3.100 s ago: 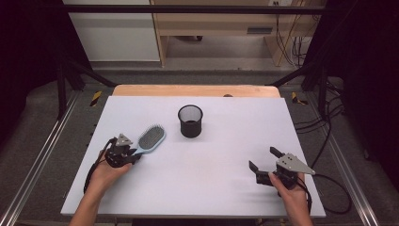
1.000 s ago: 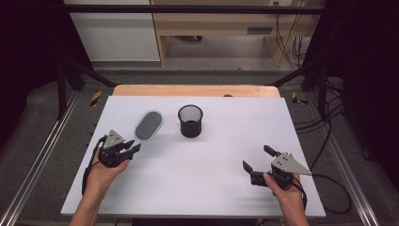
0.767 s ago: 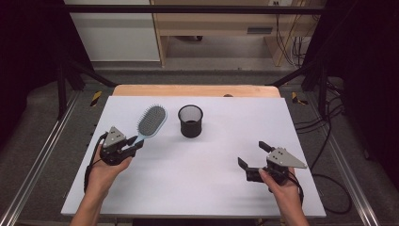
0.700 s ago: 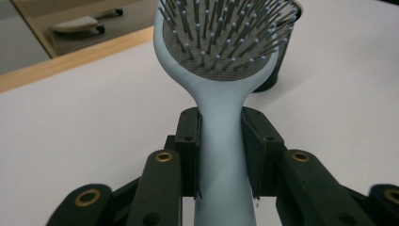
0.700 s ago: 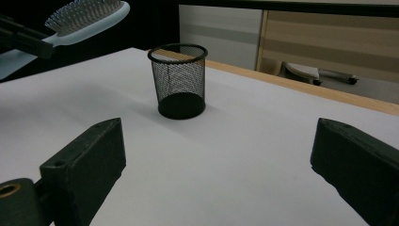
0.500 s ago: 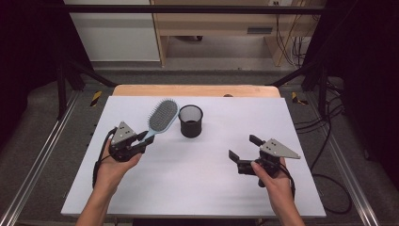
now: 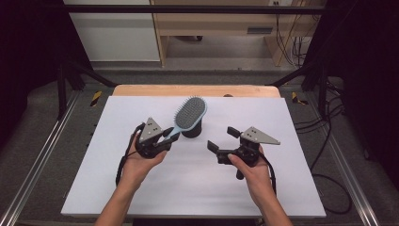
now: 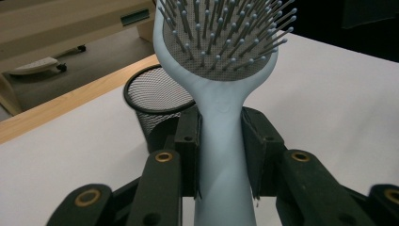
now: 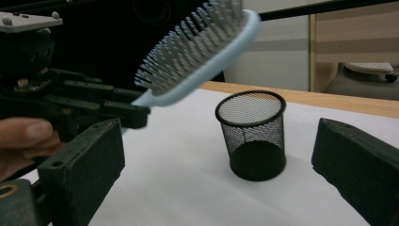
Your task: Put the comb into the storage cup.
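Observation:
A pale blue hairbrush (image 7: 189, 114) is held by its handle in my left gripper (image 7: 168, 134), lifted off the white table with the bristled head tilted over the black mesh cup (image 7: 192, 132). In the left gripper view the jaws press both sides of the hairbrush handle (image 8: 221, 155), and the mesh cup (image 8: 157, 101) stands just behind. My right gripper (image 7: 220, 140) hovers to the right of the cup, open and holding nothing. In the right gripper view its fingers (image 9: 82, 169) frame the mesh cup (image 9: 254, 134), with the hairbrush (image 9: 197, 52) above left.
The white table (image 7: 141, 188) has a wooden strip (image 7: 193, 90) along its far edge. Metal rails run down both sides, with cables (image 7: 329, 141) on the floor at right. A cabinet and wooden furniture stand beyond the table.
My left gripper lifted the hairbrush and carried it right, so its head now hangs over the cup. My right gripper rose and moved left toward the cup, still open.

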Motion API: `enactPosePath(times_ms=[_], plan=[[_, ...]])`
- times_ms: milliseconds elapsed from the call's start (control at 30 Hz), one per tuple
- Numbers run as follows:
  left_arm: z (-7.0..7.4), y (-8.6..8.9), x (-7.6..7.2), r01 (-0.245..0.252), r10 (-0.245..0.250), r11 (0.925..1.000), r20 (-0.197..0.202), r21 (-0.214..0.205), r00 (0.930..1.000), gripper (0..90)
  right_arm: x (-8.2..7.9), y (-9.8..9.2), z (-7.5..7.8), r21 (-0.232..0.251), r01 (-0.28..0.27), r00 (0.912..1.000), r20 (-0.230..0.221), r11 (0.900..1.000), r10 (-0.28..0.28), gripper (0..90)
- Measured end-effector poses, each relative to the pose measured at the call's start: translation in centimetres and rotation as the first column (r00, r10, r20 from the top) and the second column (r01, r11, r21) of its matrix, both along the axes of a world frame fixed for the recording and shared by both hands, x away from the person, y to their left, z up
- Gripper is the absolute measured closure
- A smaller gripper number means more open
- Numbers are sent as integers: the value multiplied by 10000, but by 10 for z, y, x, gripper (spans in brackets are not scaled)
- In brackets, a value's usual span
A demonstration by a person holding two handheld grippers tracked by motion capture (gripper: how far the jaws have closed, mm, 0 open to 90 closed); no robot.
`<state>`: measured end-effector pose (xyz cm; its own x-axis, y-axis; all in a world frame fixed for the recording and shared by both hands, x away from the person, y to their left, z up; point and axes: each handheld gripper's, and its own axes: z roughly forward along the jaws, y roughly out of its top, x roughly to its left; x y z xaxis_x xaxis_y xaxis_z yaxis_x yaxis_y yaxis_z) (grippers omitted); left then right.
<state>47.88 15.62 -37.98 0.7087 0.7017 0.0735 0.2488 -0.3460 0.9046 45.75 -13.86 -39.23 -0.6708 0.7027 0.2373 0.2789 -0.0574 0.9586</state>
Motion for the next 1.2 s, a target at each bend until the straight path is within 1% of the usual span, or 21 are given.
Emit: enactPosePath(times_ms=[100, 167, 233, 300, 333, 400, 700, 800, 900, 1000, 1100, 1200], plan=[[-2, -10, -2, 134, -134, 9998, 25, -147, 9999, 694, 5, 8, 4, 189, -3, 9999, -148, 9998, 6, 34], [-2, -12, -2, 195, -194, 9997, 26, -147, 9998, 694, 9, 13, 6, 309, -32, 9998, -190, 9995, 38, 34], [-3, -19, -4, 302, -301, 9994, 94, -149, 9995, 694, 12, 16, 8, 403, -39, 9997, -249, 9992, 49, 34], [-4, -21, -5, 320, -318, 9994, 132, -156, 9994, 694, 14, 19, 9, 523, -27, 9995, -301, 9986, 43, 35], [-5, -24, -6, 413, -411, 9990, 123, -178, 9991, 694, 15, 20, 9, 584, -28, 9994, -332, 9983, 47, 35], [-6, -27, -7, 460, -458, 9988, 131, -175, 9989, 694, 17, 22, 10, 598, -37, 9993, -379, 9982, 60, 35], [-6, -32, -10, 488, -477, 9979, 275, -431, 9985, 694, 20, 22, 15, 772, -18, 9986, -524, 9970, 59, 31], [-5, -35, -13, 547, -529, 9971, 343, -526, 9980, 694, 21, 23, 15, 881, -48, 9980, -622, 9961, 103, 30], [-5, -37, -14, 557, -537, 9969, 367, -555, 9979, 694, 21, 25, 14, 930, -83, 9978, -647, 9956, 144, 30], [-5, -38, -15, 563, -537, 9962, 398, -667, 9978, 694, 21, 26, 14, 1002, -116, 9975, -677, 9949, 185, 29], [-7, -39, -17, 606, -582, 9963, 405, -606, 9975, 694, 23, 26, 14, 1192, -125, 9965, -805, 9928, 222, 30], [-9, -41, -18, 627, -601, 9960, 418, -636, 9973, 694, 25, 26, 15, 1311, -132, 9962, -834, 9913, 243, 30]])
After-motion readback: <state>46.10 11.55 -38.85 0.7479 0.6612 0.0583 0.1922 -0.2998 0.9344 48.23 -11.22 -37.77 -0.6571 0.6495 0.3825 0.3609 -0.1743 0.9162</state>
